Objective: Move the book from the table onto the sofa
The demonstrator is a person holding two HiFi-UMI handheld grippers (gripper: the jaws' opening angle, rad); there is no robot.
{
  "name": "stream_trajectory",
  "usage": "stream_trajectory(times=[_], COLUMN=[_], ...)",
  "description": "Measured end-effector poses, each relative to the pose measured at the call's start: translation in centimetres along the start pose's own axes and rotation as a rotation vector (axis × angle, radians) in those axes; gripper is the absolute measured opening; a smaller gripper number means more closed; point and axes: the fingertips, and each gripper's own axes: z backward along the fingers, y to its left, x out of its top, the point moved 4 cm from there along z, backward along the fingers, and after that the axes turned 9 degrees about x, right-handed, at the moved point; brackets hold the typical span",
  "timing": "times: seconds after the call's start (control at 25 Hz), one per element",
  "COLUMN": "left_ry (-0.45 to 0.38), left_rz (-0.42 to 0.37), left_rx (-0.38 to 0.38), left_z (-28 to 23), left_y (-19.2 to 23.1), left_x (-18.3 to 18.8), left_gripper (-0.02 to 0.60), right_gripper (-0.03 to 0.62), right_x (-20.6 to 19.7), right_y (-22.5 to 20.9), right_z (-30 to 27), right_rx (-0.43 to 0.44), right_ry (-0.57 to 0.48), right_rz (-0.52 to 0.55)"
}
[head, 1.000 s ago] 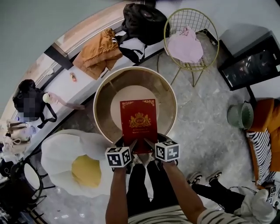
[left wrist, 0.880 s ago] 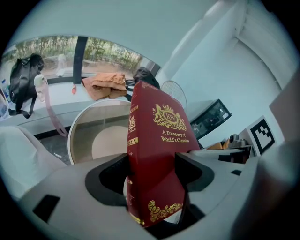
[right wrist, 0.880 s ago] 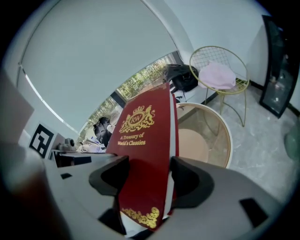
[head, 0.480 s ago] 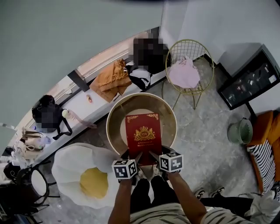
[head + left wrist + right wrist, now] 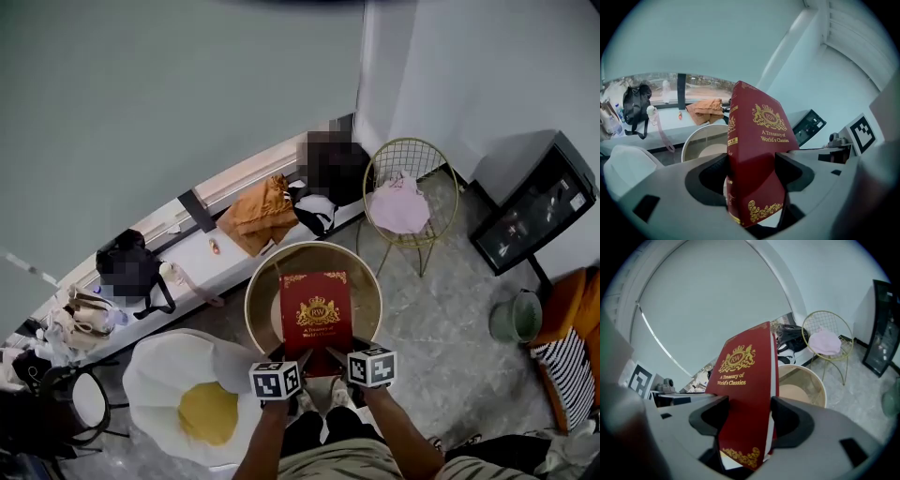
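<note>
Observed: a dark red hardcover book with gold crest and lettering is held in the air over the round gold-rimmed desk, front cover up and far edge raised. It appears clear of the desk top, since both gripper views show the desk beyond and below it. The left hand-held gripper is pinched on the book's near edge by the spine, one jaw on the front cover and one on the back. The right hand-held gripper is clamped the same way on the near edge by the page side. My reading is that the two spaced grips stop a stiff, heavy volume from twisting or drooping, and squeezing across its thickness keeps it closed for carrying. Neither grip reaches far onto the cover, so a fast swing could lever the book loose. A white egg-shaped floor seat with a yellow centre lies near left, and orange upholstery shows at the far right edge. Which of these is the sofa cannot be confirmed. The transfer is judged barely begun.
</note>
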Motion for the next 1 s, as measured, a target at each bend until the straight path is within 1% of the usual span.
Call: stream_trajectory(times=[0.28,0.68,1.0], left_ry=[-0.053,-0.159,-0.235], left_rz=[0.013,0.044,0.058], left_rx=[0.028,0.055,0.074], left_z=[4.4,9.7,12.3], left_y=[-1.6,-1.4,-1.4], left_x=[1.0,3.0,4.2], left_gripper=[0.324,0.324,0.324], right_gripper=[0.301,0.301,0.301], right_x=[1.3,3.8,5.4], right_y=[3.0,7.8,10.1], right_z=[3.0,5.0,5.9], right_rx=[0.039,0.074,0.107], right_ry=[-0.008,-0.066,-0.088], right_rz=[0.045,0.154,0.222])
